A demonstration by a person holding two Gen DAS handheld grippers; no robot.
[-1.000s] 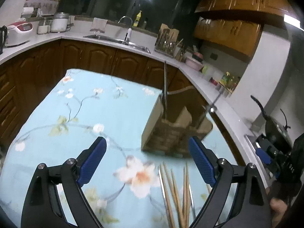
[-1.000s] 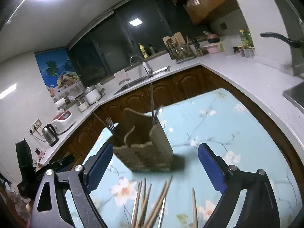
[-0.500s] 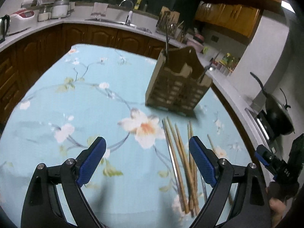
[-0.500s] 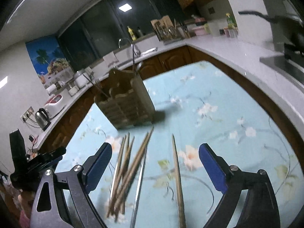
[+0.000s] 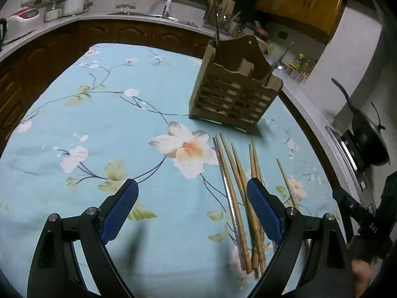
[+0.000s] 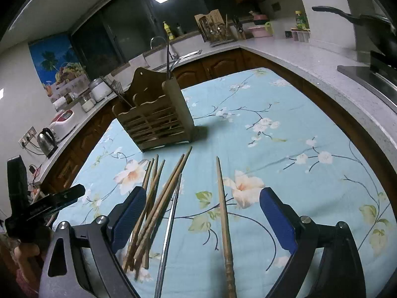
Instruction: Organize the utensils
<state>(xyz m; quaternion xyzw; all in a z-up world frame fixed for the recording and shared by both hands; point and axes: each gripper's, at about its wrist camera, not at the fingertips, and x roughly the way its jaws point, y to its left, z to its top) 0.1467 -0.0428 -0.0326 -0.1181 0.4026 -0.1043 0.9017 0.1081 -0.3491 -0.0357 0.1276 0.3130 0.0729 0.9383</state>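
Hovering over a floral tablecloth (image 5: 104, 129), the left gripper (image 5: 192, 207) and right gripper (image 6: 202, 214) are both gaping wide, holding nothing. Wooden chopsticks (image 6: 153, 198) and a metal one (image 6: 171, 221) are lying loose near the table's front edge, one stick (image 6: 223, 208) apart from the bundle. Behind them a slatted wooden caddy (image 5: 234, 96) is standing upright, holding a few utensils.

Pale blue tablecloth (image 5: 104, 129) patterned with white-and-peach blossoms (green leaves, dark twigs); tan wooden chopsticks (image 6: 158, 198); brown slatted holder (image 6: 158, 121); blue finger pads (image 6: 129, 213).
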